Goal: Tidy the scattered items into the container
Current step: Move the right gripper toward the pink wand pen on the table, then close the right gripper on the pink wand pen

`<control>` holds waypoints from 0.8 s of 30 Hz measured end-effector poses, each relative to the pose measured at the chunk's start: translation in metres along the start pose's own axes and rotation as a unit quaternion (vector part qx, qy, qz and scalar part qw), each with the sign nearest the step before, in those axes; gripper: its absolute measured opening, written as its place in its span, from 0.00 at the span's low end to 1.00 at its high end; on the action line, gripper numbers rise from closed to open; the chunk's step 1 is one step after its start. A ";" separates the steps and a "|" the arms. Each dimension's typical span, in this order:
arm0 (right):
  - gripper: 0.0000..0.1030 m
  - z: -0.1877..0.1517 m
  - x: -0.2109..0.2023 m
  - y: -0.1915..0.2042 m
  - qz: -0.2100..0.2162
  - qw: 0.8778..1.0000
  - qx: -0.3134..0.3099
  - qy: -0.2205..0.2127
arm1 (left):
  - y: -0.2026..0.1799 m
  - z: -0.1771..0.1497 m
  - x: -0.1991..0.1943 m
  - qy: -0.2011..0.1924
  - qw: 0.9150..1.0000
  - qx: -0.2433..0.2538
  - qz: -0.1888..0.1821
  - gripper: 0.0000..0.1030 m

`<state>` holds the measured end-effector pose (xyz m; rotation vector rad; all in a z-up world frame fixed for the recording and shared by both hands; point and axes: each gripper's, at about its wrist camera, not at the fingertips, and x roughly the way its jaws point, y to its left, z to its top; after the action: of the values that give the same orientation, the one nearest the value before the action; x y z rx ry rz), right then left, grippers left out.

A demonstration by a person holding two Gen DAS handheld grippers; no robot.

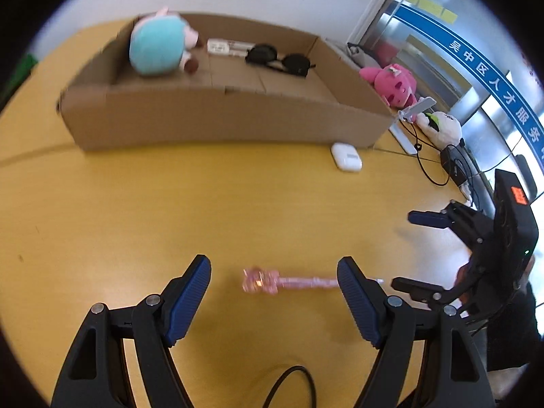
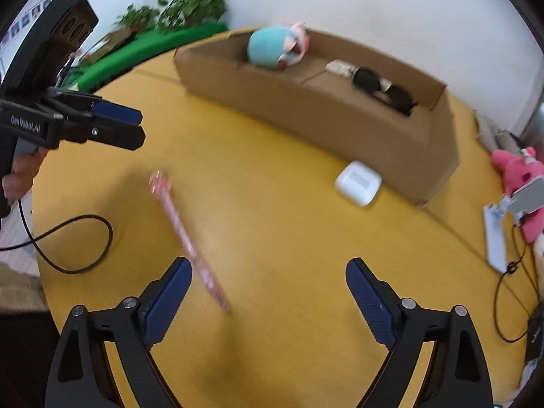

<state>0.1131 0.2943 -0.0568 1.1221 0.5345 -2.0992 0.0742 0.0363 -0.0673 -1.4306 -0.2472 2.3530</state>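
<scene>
A pink pen (image 1: pixel 261 280) with a bulky cap lies flat on the yellow table (image 1: pixel 136 204). My left gripper (image 1: pixel 273 261) hovers over it, open; the pen's tail runs behind the right-hand finger and no pad touches it. In the right wrist view the pen (image 2: pixel 183 234) passes just by the left finger of my right gripper (image 2: pixel 268 261), which is open and empty. A white earbuds case (image 2: pixel 358 182) rests beside the cardboard box (image 2: pixel 306 119). Inside the box (image 1: pixel 221 119) are a teal plush (image 1: pixel 156 47), sunglasses (image 1: pixel 278 59) and a small white packet (image 1: pixel 219 47).
A pink plush (image 1: pixel 391 85), a white plush (image 1: pixel 442 129), a phone stand (image 2: pixel 493 234) and cables sit right of the box. A black cable (image 2: pixel 78 244) loops on the table under the left gripper (image 2: pixel 141 127). Green plants (image 2: pixel 176 6) line the far left.
</scene>
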 end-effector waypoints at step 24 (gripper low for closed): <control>0.10 -0.005 0.023 0.074 0.070 0.994 -0.075 0.029 | 0.009 0.003 0.050 0.051 0.999 -0.013 0.001 0.29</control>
<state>0.1610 0.2387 -0.0811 1.1035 0.6126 -1.8785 0.0487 0.0482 -0.1097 -1.5579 -0.2509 2.2780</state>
